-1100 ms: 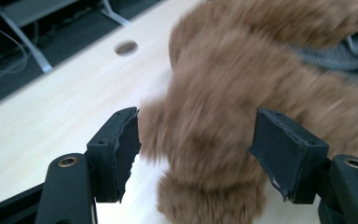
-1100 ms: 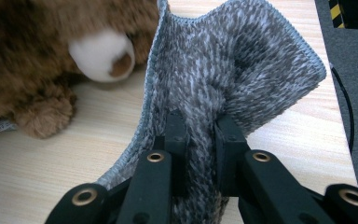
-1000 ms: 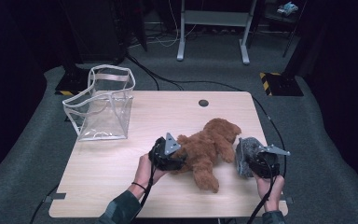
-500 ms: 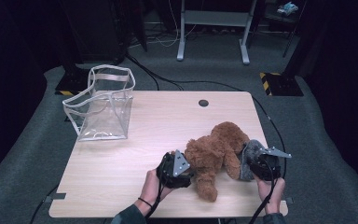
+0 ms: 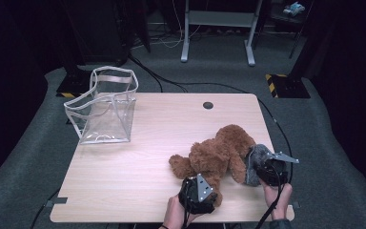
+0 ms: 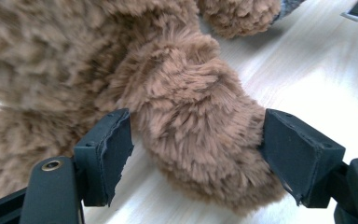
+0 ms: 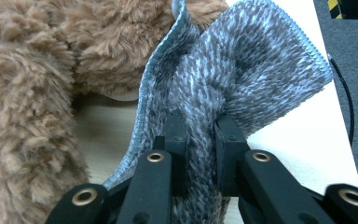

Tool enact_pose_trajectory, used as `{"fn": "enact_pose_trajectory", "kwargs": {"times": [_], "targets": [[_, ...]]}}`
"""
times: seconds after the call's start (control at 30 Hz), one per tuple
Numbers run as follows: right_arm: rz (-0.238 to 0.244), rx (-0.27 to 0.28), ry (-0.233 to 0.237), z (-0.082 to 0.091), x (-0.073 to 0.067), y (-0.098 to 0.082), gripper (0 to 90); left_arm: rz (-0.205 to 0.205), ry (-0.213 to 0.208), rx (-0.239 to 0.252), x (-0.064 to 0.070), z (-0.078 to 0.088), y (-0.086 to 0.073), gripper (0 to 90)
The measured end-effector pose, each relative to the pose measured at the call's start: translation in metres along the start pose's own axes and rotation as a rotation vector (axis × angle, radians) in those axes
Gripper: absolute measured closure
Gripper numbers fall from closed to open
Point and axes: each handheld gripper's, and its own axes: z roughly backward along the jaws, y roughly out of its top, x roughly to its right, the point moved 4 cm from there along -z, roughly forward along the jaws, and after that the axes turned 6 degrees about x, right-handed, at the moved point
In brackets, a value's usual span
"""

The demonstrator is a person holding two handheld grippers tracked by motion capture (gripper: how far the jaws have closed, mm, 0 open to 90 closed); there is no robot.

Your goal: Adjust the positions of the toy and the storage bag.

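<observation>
My left tongs (image 6: 193,154) gape around the teddy bear's (image 5: 219,152) leg; my right tongs (image 7: 200,140) pinch its grey knitted cloth (image 7: 247,74); a clear bag (image 5: 106,109) sits far beyond.

A light wood-grain rectangular worktop (image 5: 138,167) stands on grey carpeted floor (image 5: 343,157). A small round dark grommet (image 5: 208,105) sits near the worktop's far edge, right of centre. A clear plastic tote bag with white trim (image 5: 106,112) stands upright and open-mouthed at the far left corner. On the floor beyond are a white metal frame with two legs (image 5: 218,19), a black cable (image 5: 171,86) running along the carpet, a tall dark cabinet (image 5: 93,28) at far left, and a black base with yellow-black hazard stripes (image 5: 286,81) at far right.
</observation>
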Motion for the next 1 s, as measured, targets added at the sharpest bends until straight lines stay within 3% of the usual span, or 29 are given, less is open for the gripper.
{"fn": "enact_pose_trajectory", "kwargs": {"times": [0.07, 0.27, 0.37, 0.53, 0.7, 0.87, 1.0], "targets": [[-0.005, -0.002, 0.003, -0.001, 0.000, -0.001, 78.9, 0.018, 0.005, 0.001, -0.001, -0.006, -0.001, 28.7], [-0.010, 0.002, 0.006, -0.001, -0.001, -0.001, 78.9, 0.049, -0.022, 0.027, -0.012, -0.008, -0.004, 71.1], [-0.009, 0.004, 0.006, 0.000, 0.001, -0.001, 78.9, 0.063, -0.034, 0.048, -0.022, -0.003, -0.003, 80.8], [-0.010, 0.001, 0.008, -0.001, 0.000, -0.001, 78.9, 0.083, -0.032, 0.089, -0.046, 0.013, 0.004, 85.4], [-0.001, -0.003, 0.010, -0.002, -0.002, -0.002, 78.9, 0.107, -0.001, 0.104, -0.088, 0.029, 0.005, 86.7], [0.001, -0.002, 0.011, -0.002, -0.004, -0.002, 78.9, 0.139, 0.035, 0.076, -0.125, 0.040, -0.009, 86.8], [0.002, -0.005, 0.012, -0.003, -0.006, -0.002, 78.9, 0.173, 0.069, 0.052, -0.135, 0.039, -0.027, 84.4]]}}
